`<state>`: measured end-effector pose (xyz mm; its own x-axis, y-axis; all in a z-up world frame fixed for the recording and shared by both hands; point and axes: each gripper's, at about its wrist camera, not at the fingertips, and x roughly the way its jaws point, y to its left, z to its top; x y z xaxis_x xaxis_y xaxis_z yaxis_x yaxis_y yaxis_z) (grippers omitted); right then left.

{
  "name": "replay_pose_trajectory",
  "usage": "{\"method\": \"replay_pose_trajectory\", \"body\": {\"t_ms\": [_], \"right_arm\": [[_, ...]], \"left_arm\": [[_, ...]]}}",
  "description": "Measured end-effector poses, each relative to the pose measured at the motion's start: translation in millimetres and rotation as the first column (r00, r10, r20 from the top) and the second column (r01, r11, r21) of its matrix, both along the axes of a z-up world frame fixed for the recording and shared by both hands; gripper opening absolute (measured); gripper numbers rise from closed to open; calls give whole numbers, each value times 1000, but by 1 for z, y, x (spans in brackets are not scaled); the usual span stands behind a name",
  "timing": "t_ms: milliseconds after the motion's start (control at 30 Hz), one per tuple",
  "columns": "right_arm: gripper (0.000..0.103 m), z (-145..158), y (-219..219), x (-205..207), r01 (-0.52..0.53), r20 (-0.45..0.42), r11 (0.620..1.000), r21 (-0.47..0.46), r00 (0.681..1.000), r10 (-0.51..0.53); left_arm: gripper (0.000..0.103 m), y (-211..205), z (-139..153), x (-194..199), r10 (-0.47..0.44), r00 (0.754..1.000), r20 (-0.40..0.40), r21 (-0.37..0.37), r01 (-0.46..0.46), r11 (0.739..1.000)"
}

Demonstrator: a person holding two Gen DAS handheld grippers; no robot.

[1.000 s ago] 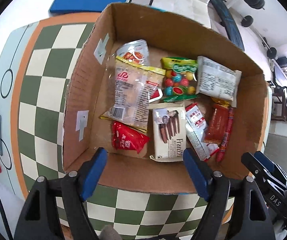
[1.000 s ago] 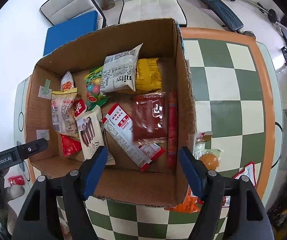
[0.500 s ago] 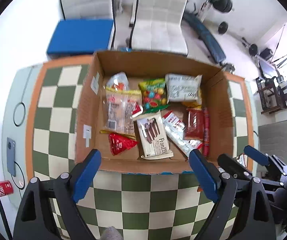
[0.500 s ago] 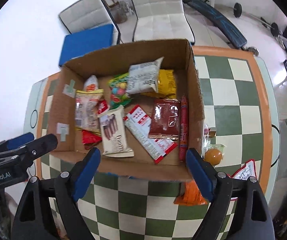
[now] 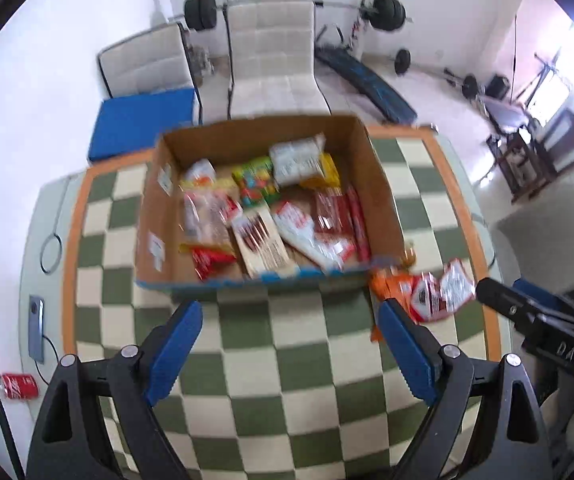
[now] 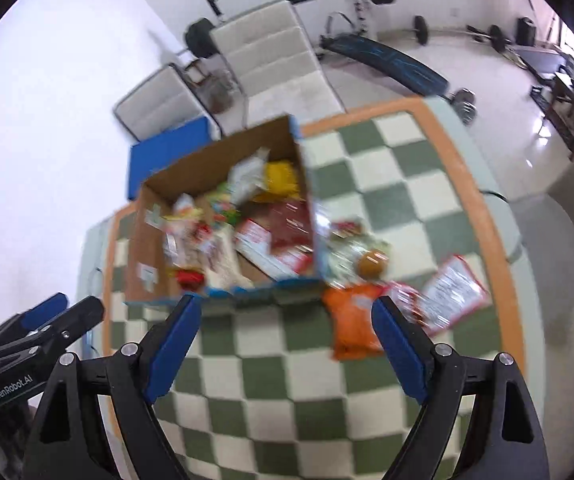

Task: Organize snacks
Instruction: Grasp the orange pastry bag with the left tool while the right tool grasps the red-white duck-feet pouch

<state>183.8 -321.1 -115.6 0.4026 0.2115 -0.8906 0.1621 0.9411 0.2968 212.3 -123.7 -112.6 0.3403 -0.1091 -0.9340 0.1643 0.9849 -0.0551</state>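
Note:
A cardboard box [image 5: 383, 196] stands on the green-and-white checked table [image 5: 287, 352] and holds several snack packets. It also shows in the right wrist view [image 6: 135, 248]. Right of the box lie an orange packet [image 6: 353, 326], a red-and-white packet [image 6: 453, 290] and a clear pack with an orange ball [image 6: 371, 262]. My left gripper [image 5: 291, 344] is open and empty, back from the box's near wall. My right gripper [image 6: 283, 344] is open and empty, close to the orange packet.
A phone [image 5: 36, 328] and a red can [image 5: 17, 386] lie at the table's left edge. Two white chairs [image 5: 275, 60] and a blue cushion [image 5: 143, 120] stand behind the table. Gym weights and a bench stand further back.
Both grippers have pulled back and up from the box, so the whole table and room have come into view. Both stay open and empty.

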Motion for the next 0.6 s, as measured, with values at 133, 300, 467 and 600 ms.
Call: {"method": "replay_pose_trajectory", "body": {"t_ms": [133,300,467,600], "right_arm": [[89,-34,-33,-16,-44,-117,995,-85,993,33],[89,-99,-66,-8,-150,-274,978,-142,956,107],[89,-156,-90,16,-192,-343,973,-129,929,138],[89,-175,-78,35,-459,-405,872,-167,839,364]], "left_arm": [[90,-31,-45,-13,-9,996,-84,36,12,999],[90,-69,-104,-19,33,981,-193,91,-16,996],[90,-93,-142,-20,64,962,-266,132,-29,991],[90,-102,-159,-26,107,950,-292,153,-64,986]]}}
